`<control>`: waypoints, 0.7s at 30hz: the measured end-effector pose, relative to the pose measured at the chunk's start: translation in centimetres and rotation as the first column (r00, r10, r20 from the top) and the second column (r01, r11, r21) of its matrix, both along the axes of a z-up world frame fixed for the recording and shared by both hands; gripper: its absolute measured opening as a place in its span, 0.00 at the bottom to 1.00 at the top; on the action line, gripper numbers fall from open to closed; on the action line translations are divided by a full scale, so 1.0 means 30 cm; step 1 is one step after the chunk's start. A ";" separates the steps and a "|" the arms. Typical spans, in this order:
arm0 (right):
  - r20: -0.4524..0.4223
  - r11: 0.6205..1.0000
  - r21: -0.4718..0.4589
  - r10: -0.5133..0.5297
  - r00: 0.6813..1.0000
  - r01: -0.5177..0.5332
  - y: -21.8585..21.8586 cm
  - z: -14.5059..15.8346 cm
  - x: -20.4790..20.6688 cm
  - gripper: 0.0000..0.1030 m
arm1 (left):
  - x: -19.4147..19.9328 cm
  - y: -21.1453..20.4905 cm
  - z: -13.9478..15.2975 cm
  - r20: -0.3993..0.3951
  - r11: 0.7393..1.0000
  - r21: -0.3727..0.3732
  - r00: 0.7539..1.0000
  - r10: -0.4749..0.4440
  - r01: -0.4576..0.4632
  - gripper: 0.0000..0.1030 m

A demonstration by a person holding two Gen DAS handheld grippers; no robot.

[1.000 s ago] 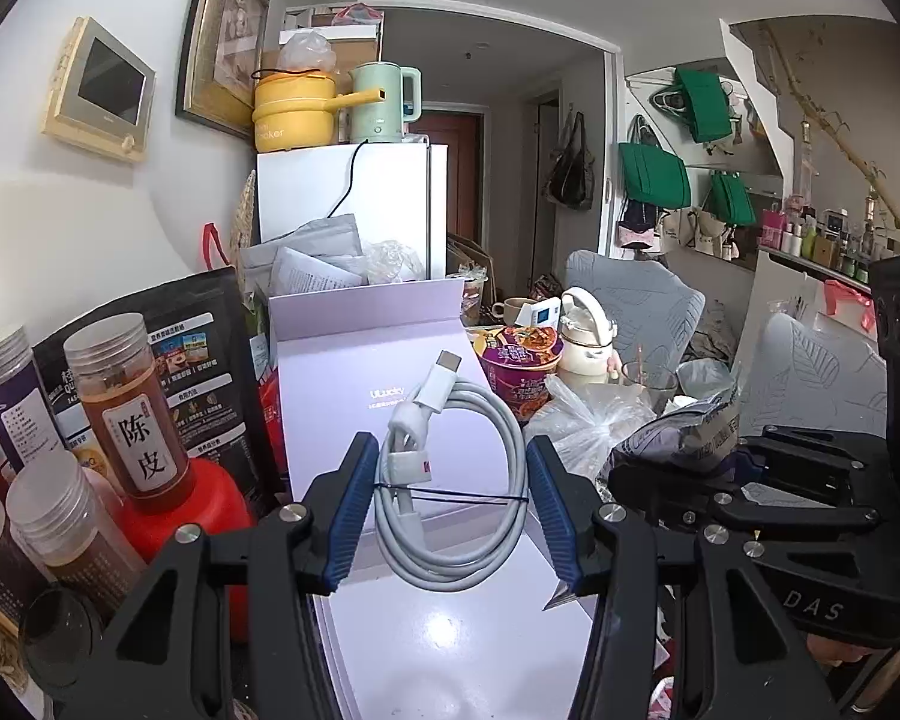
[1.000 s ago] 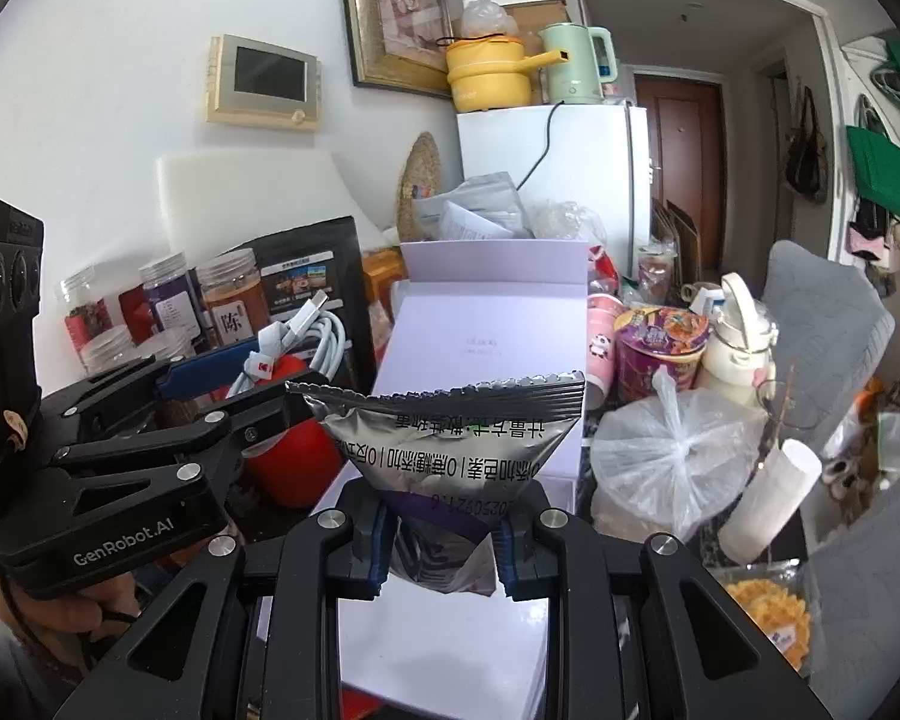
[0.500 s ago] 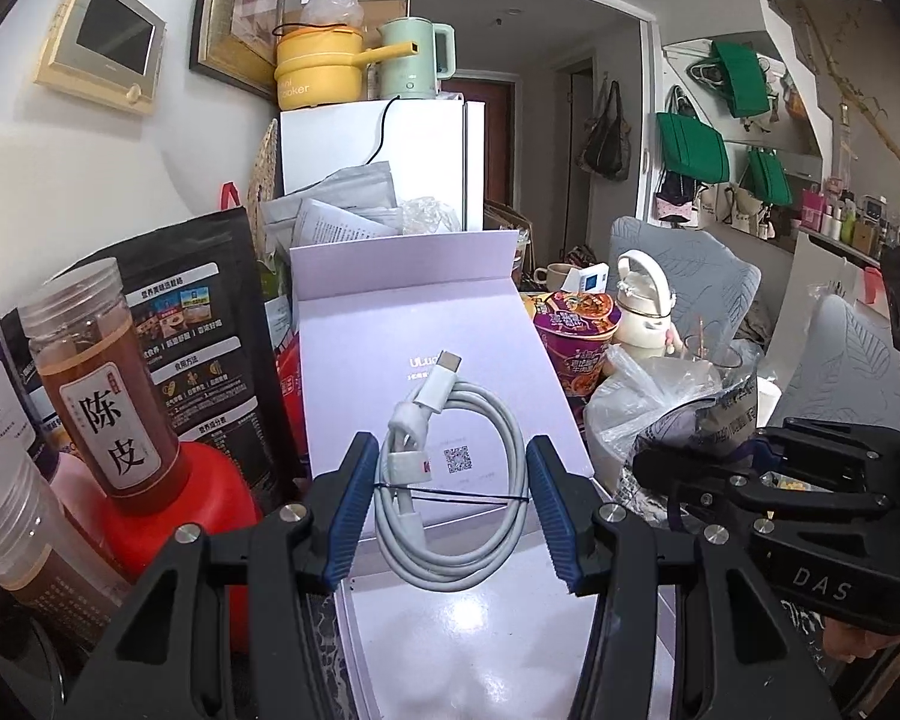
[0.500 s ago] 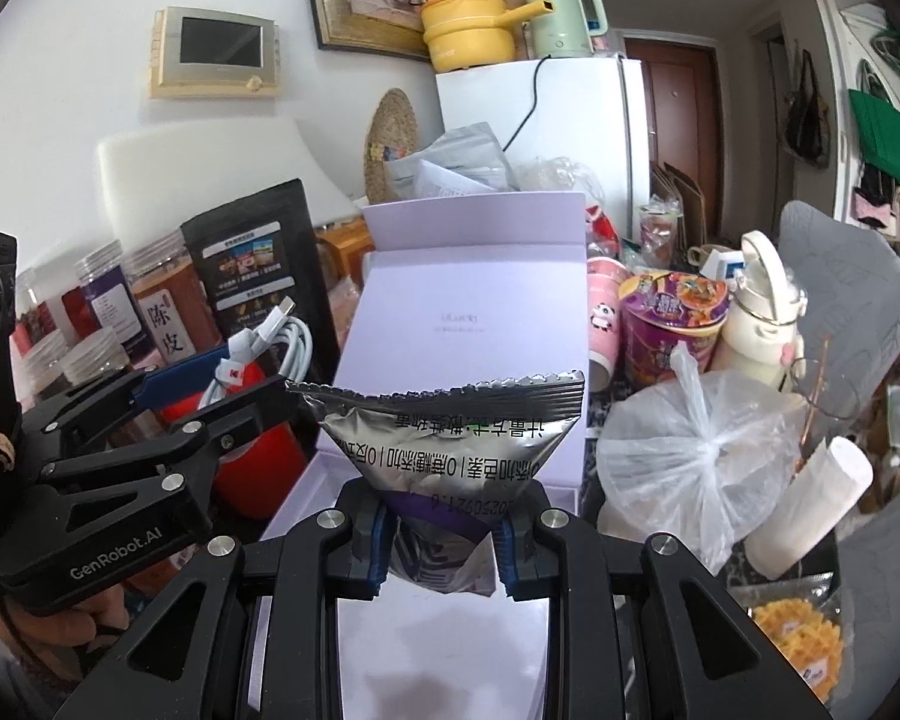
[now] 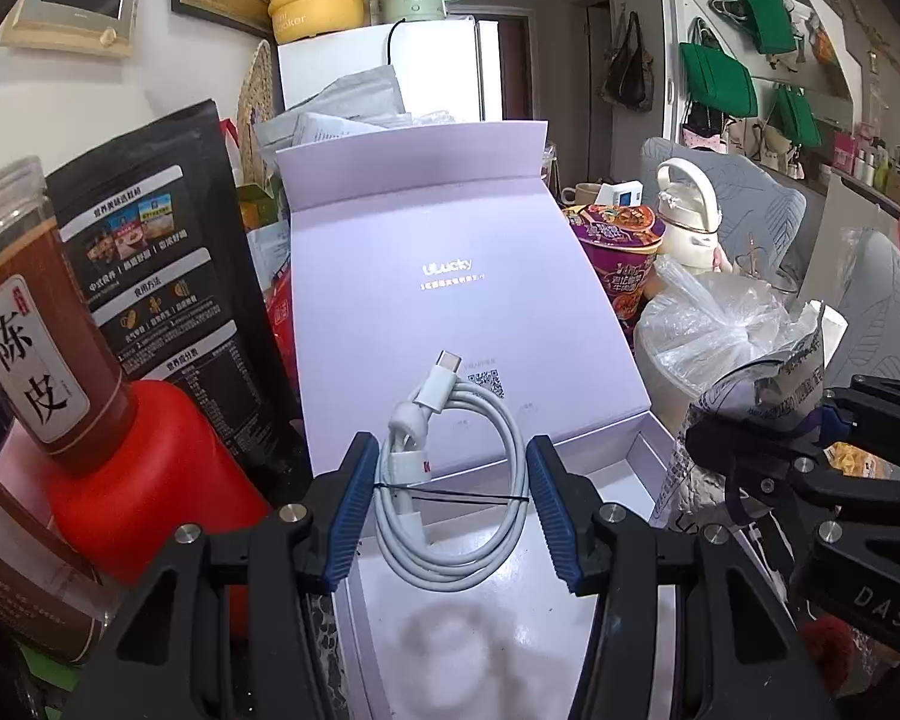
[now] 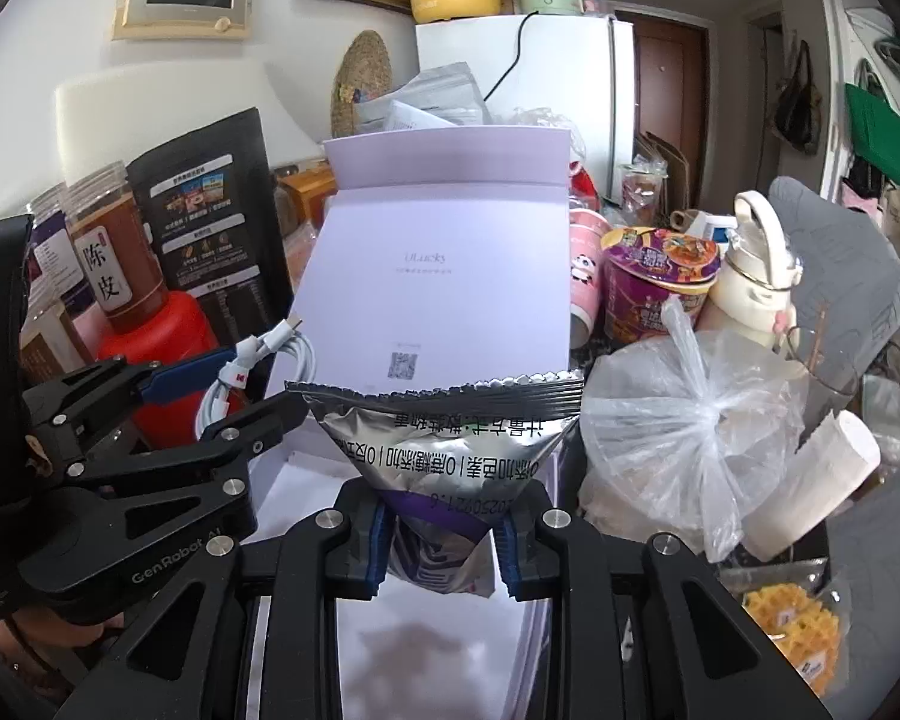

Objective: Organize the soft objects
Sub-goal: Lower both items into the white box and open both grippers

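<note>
Clamped across our left gripper (image 5: 447, 501), the coiled white charging cable (image 5: 450, 480) hangs light and floppy above the open lilac gift box (image 5: 450, 312), while our right gripper (image 6: 441, 537) pinches the crinkly, slippery silver foil snack pouch (image 6: 444, 438) low, both best held mid-body.

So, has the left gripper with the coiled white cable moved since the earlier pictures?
Yes. The left gripper, shut on the coiled white cable, has come down and forward toward the open lilac box, which now looms larger.
</note>
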State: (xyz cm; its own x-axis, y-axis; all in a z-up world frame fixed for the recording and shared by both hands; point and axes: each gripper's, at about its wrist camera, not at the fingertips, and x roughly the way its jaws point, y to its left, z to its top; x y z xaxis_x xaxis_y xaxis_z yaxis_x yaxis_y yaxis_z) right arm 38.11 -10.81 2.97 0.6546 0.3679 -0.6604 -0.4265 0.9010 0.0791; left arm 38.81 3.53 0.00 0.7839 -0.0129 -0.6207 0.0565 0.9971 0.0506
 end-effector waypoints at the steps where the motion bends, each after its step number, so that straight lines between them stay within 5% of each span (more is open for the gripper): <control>1: -0.005 1.000 -0.003 0.001 1.000 -0.001 0.002 -0.006 0.002 0.28 | 0.007 0.003 -0.009 -0.012 1.000 -0.003 1.000 0.004 -0.004 0.49; 10: -0.044 1.000 -0.030 0.003 0.999 -0.004 0.026 -0.047 0.022 0.29 | 0.044 0.019 -0.059 -0.077 0.999 0.021 0.996 0.039 -0.038 0.49; 12: -0.051 0.999 -0.045 -0.008 0.999 0.005 0.026 -0.051 0.025 0.36 | 0.056 0.020 -0.067 -0.095 0.999 0.028 0.995 0.040 -0.037 0.49; 14: -0.058 0.998 -0.064 -0.025 0.998 0.022 0.024 -0.056 0.029 0.53 | 0.068 0.020 -0.077 -0.119 0.999 0.020 0.993 0.028 -0.025 0.49; 16: -0.074 0.998 -0.053 -0.027 0.997 0.023 0.019 -0.062 0.035 0.57 | 0.076 0.018 -0.085 -0.143 1.000 -0.003 0.990 0.009 -0.010 0.51; 21: -0.064 0.997 -0.058 -0.049 0.997 0.045 0.008 -0.055 0.036 0.66 | 0.079 0.013 -0.090 -0.152 0.999 0.022 0.988 0.039 -0.036 0.80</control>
